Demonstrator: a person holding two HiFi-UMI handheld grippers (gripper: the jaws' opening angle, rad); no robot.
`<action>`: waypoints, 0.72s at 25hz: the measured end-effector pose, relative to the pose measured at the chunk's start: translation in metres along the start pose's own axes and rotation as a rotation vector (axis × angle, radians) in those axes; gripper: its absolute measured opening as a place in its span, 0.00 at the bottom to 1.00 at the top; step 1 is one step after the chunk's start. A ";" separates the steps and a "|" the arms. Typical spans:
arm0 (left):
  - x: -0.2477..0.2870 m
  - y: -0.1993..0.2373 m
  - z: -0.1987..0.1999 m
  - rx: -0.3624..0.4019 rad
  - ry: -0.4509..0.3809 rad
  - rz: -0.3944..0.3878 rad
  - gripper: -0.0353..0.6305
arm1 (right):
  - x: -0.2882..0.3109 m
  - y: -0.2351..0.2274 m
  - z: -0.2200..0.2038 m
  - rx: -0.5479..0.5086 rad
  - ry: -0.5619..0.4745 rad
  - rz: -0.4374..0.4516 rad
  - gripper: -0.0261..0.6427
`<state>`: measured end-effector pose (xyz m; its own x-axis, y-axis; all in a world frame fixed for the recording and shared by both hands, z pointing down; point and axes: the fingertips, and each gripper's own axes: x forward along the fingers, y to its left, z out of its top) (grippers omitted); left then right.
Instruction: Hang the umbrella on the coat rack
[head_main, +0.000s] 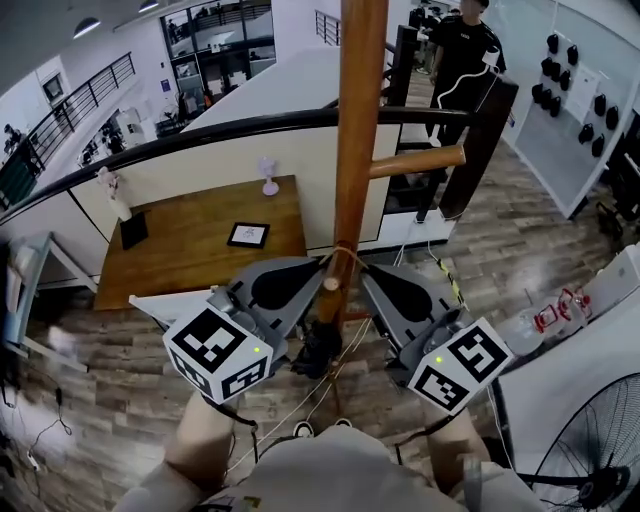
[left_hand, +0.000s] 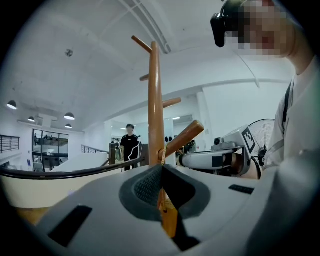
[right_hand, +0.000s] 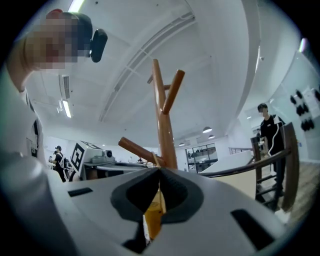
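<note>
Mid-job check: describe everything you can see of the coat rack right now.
The coat rack is an upright round pole of glossy reddish-brown wood. Round pegs of the same wood slant up from it at several heights, from a top peg down to a low peg. A thin yellowish cord wraps the pole at the low peg's root. The left gripper and right gripper flank the pole, each shut on that cord. The rack's base is hidden.

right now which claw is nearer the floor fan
Right. The right claw sits on the side of the coat rack pole toward the fan; the left claw is across the pole, farther off.
</note>
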<state>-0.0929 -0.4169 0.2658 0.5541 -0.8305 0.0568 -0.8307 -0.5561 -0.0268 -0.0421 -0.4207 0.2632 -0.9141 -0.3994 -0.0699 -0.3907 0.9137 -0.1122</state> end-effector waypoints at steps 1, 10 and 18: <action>0.002 0.000 -0.003 0.000 0.004 -0.001 0.06 | 0.001 0.000 -0.002 0.004 0.001 -0.001 0.06; 0.018 0.007 -0.022 0.008 0.022 -0.004 0.06 | 0.015 -0.007 -0.018 0.017 0.029 -0.028 0.06; 0.017 0.006 -0.024 0.019 -0.003 -0.013 0.06 | 0.014 -0.009 -0.016 0.003 0.007 -0.065 0.13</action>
<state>-0.0902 -0.4336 0.2901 0.5653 -0.8231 0.0542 -0.8221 -0.5675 -0.0451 -0.0532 -0.4330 0.2795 -0.8878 -0.4570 -0.0552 -0.4486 0.8858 -0.1192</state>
